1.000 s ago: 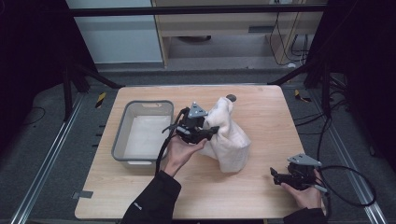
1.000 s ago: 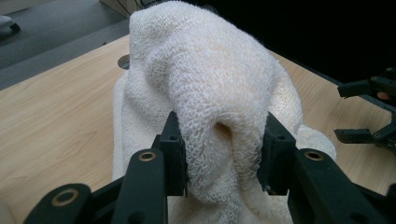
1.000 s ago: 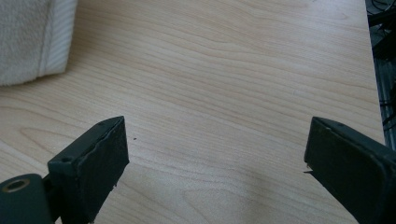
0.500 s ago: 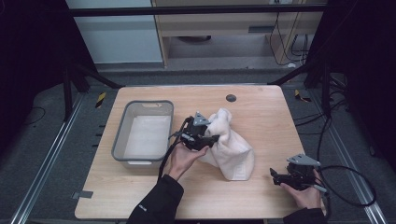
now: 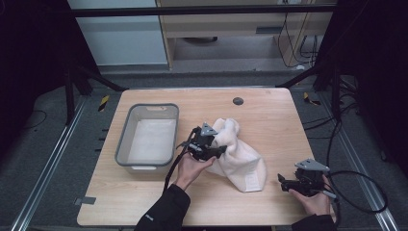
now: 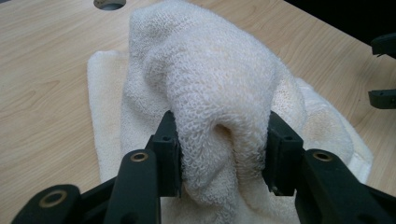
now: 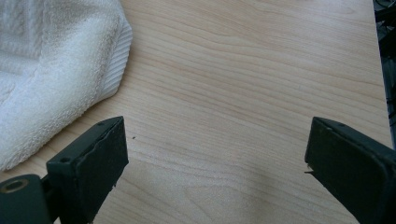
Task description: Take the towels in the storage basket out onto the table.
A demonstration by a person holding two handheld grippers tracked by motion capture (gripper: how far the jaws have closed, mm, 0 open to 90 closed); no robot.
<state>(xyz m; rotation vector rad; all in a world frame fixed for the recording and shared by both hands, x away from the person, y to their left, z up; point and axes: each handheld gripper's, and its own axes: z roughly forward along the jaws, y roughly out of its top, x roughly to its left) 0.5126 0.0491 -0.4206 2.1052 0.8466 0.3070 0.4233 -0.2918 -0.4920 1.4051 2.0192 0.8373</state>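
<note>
Our left gripper (image 5: 211, 150) pinches a bunched fold of the towel (image 5: 240, 156), whose length runs toward our right gripper (image 5: 288, 184), spread wide just beside its near corner.

Beyond my wooden table (image 5: 269, 110) stands a pale cabinet (image 5: 130, 38); grey carpet (image 5: 43, 159) and metal rails (image 5: 62, 144) flank the table.

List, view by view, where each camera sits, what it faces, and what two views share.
High view: above the person's side, facing down on the table; forearms, left gripper, right gripper.
Left gripper view: along its jaws, clamped on the towel.
Right gripper view: along its parted jaws, facing bare tabletop.
Shared: the towel, in all three.
</note>
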